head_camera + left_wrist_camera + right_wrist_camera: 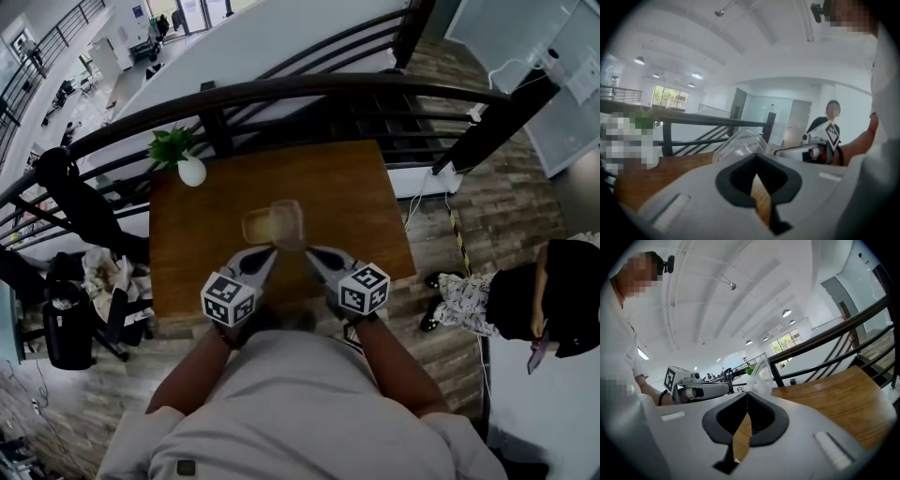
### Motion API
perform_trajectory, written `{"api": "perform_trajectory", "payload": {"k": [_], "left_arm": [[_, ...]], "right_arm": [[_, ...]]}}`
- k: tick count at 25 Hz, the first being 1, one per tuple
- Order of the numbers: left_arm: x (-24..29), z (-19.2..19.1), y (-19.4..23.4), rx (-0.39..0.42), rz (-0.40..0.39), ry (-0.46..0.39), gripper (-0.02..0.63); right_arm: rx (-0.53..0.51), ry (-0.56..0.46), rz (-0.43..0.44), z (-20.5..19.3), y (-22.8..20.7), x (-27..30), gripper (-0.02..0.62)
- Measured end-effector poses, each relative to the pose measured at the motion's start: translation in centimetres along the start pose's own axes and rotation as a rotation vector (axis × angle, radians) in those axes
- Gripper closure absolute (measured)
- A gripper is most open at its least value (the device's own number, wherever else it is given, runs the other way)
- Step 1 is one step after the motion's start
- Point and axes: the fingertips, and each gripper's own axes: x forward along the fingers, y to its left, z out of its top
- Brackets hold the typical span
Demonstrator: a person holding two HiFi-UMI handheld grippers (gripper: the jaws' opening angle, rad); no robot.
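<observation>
Container (261, 226), clear, seemingly pinched between left gripper (271, 250), right gripper (308, 250).

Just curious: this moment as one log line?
left gripper: shut on clear container | right gripper: shut on it | over wooden table

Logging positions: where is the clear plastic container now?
In the head view the clear plastic container sits mid-table, right at the tips of the left gripper and right gripper, with the white vase far left.

Both forearms reach forward and converge. The left claw (269, 254) and right claw (312, 251) sit side by side, tips near, each with jaws pressed together.
</observation>
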Motion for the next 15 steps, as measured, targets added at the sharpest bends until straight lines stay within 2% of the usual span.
{"api": "perform_trajectory", "payload": {"k": [8,15], "left_arm": [[-2.6,1.4,0.9,0.026,-0.030,-0.027,0.603],[-9.7,0.4,3.0,0.031,-0.057,-0.026,0.603]], "right_arm": [[-0.026,-0.018,-0.022,0.3,3.3,1.1,0.589],[-0.039,-0.030,-0.053,-1.3,9.0,4.9,0.588]]}}
